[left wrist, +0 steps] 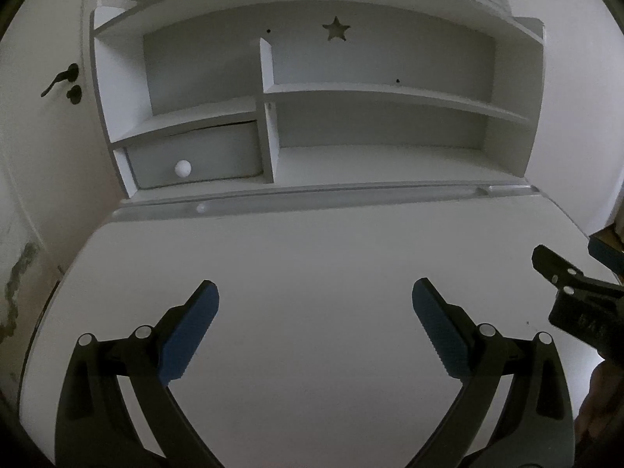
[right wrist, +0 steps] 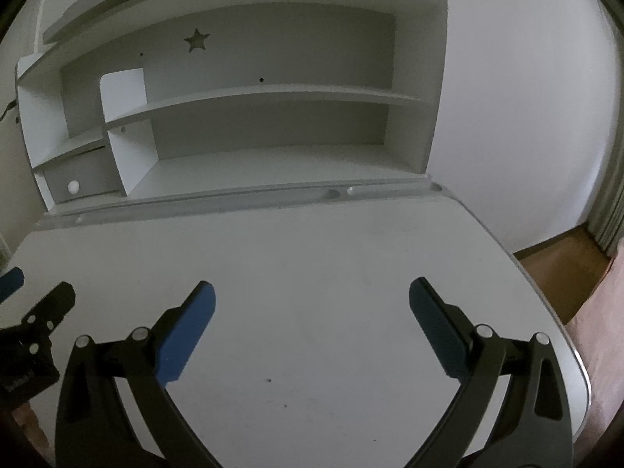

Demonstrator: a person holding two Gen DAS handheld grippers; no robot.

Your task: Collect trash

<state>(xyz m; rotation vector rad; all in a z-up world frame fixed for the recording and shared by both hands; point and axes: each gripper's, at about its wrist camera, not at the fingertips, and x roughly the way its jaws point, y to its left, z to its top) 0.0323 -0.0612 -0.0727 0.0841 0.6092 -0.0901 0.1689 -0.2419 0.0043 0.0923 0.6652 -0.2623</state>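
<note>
Over the desk's [left wrist: 312, 273] near edge, left gripper [left wrist: 315, 296] and right gripper [right wrist: 312, 298] both gape empty; no trash showing, so probably search next.

Desk top [left wrist: 312, 257] is bare ahead of both grippers, free passage across it. Left gripper [left wrist: 315, 312] and right gripper [right wrist: 312, 314] both spread wide, side by side, near each other at the inner flank. Far edge blocked by the white hutch [left wrist: 518, 89]: upright divider [left wrist: 267, 109], shelf [left wrist: 390, 95], closed drawer [left wrist: 195, 160] with knob. Wall [right wrist: 526, 97] closes the right side, door [left wrist: 43, 117] left.
</note>
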